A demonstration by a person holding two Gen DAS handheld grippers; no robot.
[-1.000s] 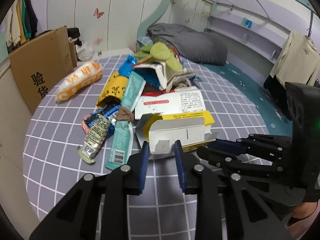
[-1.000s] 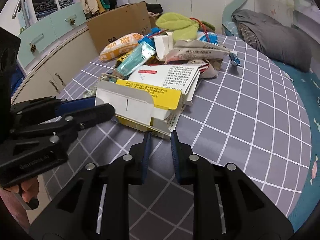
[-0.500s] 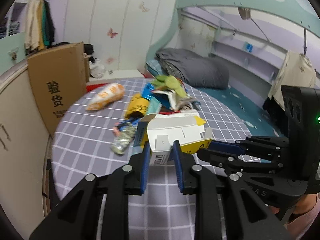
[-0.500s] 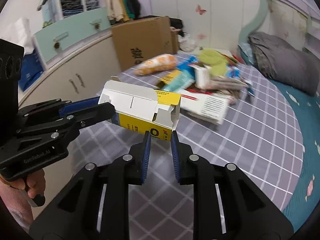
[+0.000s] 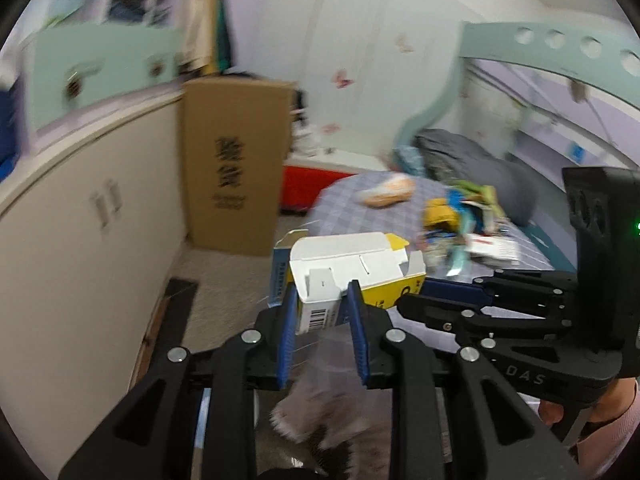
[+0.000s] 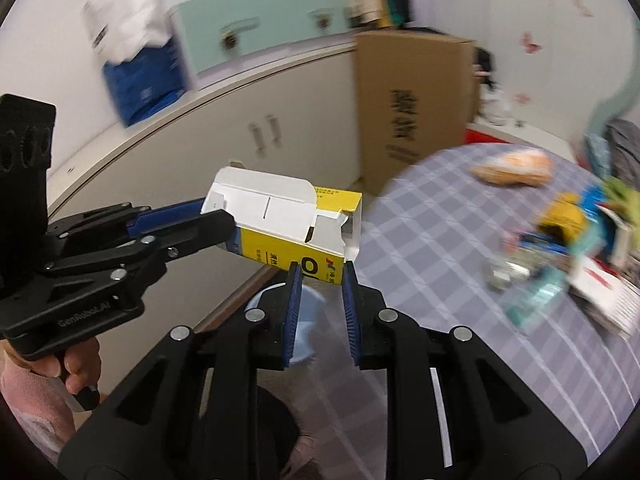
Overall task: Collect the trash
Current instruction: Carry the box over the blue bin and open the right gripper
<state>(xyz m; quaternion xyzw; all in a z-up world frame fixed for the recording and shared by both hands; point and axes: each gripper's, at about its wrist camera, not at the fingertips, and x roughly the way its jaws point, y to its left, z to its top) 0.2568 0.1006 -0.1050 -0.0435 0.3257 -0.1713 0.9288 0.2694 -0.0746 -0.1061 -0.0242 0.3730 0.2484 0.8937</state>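
A yellow and white cardboard box (image 5: 352, 268) with open flaps hangs in the air off the table's left edge, held at both ends. My left gripper (image 5: 322, 300) is shut on its white barcode end. My right gripper (image 6: 320, 276) is shut on its yellow end (image 6: 296, 248); it also shows in the left wrist view (image 5: 416, 300). A pile of wrappers and cartons (image 5: 460, 220) lies on the checked round table (image 6: 440, 240), with an orange snack bag (image 6: 512, 166) apart from it. A pale blue bin rim (image 6: 304, 316) shows below the box.
A tall brown carton (image 5: 236, 160) stands on the floor against the cream cabinet (image 5: 80, 220). A grey quilt (image 5: 472, 160) lies on the bed behind the table. A blue and white pack (image 6: 136, 56) sits on the cabinet top.
Both grippers have carried the box left, away from the pile and past the table's edge, over the floor. The views have swung toward the cabinet and carton.
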